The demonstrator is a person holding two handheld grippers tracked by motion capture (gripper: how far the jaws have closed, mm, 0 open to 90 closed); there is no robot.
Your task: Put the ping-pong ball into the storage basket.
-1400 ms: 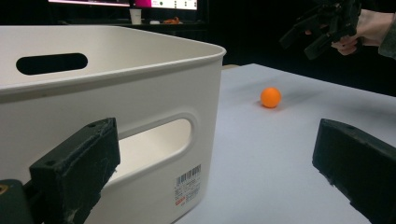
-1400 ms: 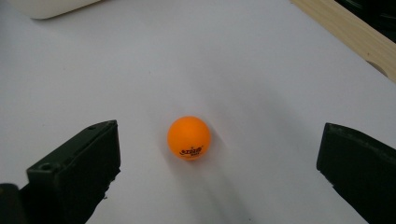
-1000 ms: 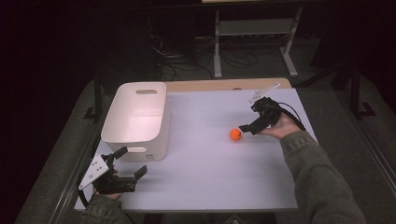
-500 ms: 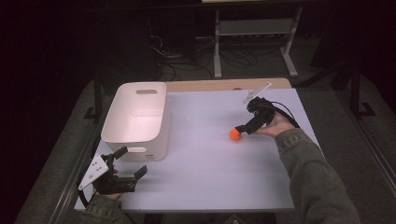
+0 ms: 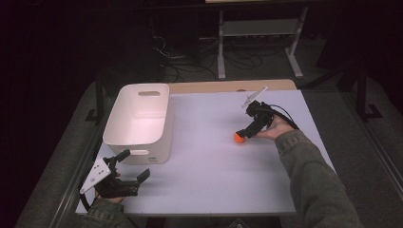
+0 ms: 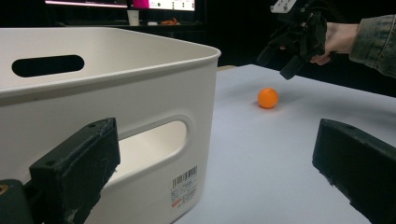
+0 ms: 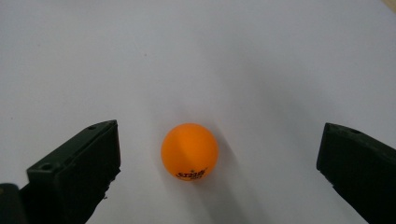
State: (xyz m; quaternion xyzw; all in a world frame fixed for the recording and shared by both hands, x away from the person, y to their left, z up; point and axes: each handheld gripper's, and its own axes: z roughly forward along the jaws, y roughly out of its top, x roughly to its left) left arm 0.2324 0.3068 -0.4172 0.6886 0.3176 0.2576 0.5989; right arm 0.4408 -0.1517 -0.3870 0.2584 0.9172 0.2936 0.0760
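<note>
A smooth, round orange ball (image 7: 189, 151) with small black print lies on the matte white table (image 5: 214, 161), between the spread jaws of the right gripper (image 5: 246, 134), untouched. The left gripper (image 5: 134, 166), jaws also apart and holding nothing, rests at the near corner just beside a glossy white plastic bin (image 5: 138, 124) with rounded corners and slot handles.

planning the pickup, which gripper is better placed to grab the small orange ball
Right. The right gripper hangs just above the small orange ball, jaws open on either side of it. The left gripper sits open at the table's near edge beside the white plastic bin, far from the ball.
</note>
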